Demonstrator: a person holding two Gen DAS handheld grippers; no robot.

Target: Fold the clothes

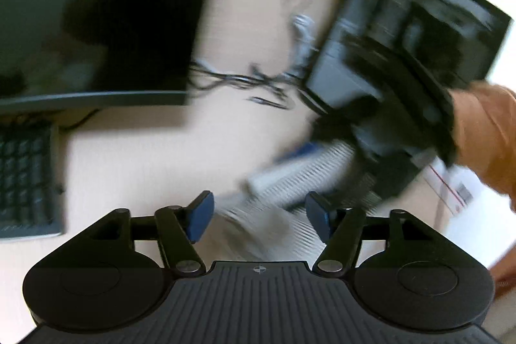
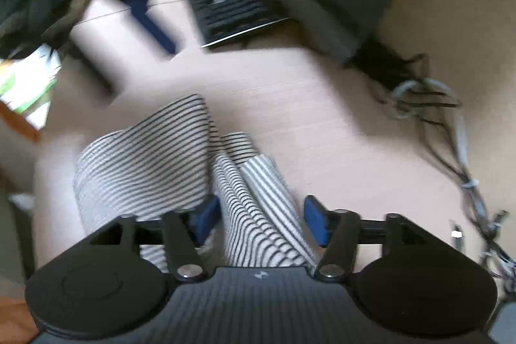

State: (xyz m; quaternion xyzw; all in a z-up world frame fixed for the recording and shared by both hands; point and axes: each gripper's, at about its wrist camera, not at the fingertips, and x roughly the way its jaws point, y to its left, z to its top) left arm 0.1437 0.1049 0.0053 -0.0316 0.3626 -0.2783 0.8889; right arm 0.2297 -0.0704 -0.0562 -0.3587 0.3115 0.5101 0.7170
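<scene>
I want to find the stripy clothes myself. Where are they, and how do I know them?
Look at the pale wooden desk, below the black keyboard. The stripy cloth lies rumpled between the right tongs. Nothing else there has thin black and white lines.

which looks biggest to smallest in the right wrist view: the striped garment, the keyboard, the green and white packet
1. striped garment, though it lies nearest the camera, which inflates it
2. keyboard
3. green and white packet, cut off at the frame edge, so its true extent is unsure
</scene>
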